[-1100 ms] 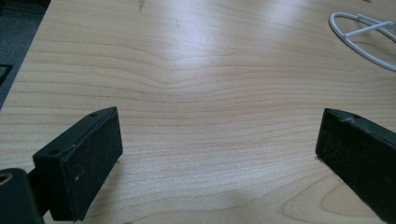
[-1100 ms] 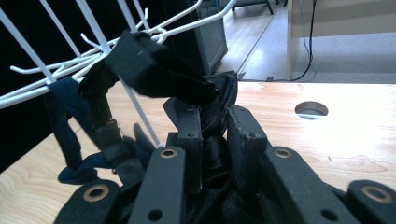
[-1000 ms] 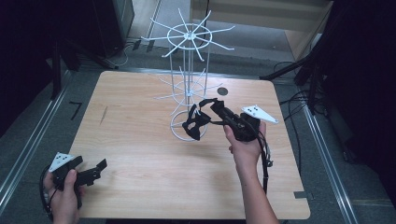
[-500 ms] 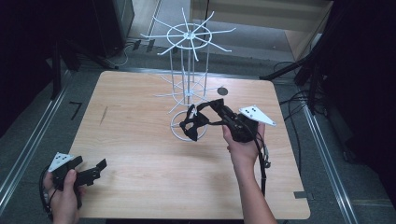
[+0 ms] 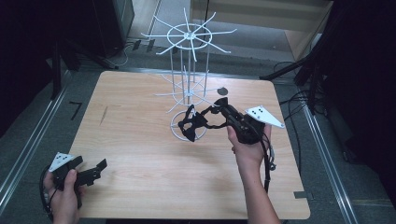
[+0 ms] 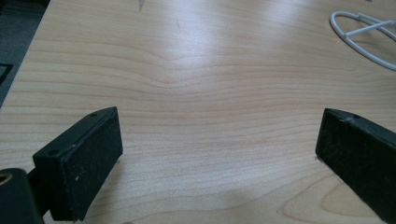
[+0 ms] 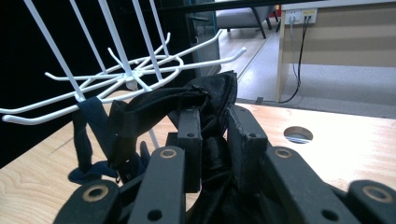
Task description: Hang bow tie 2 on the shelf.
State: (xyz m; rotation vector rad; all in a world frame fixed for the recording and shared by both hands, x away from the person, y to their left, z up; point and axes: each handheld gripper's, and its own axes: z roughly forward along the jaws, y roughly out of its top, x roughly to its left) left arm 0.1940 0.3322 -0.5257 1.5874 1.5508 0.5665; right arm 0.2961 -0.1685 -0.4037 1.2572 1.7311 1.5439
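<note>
The black fabric piece (image 7: pixel 205 100) sits pinched between my right gripper's (image 7: pixel 215 135) closed fingers, its loose end draped beside the white wire rack (image 5: pixel 189 84) above the surface (image 5: pixel 140 154). My left gripper (image 6: pixel 219 154) rests near the surface's front-left corner, fingers spread wide apart, holding nothing.

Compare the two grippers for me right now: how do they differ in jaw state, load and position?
The left gripper has its jaws wide apart with nothing between them; the right gripper is shut on a black strap. The left one sits low near the table's front left corner; the right one is held by the white wire rack. Both are black and hand-held.
</note>
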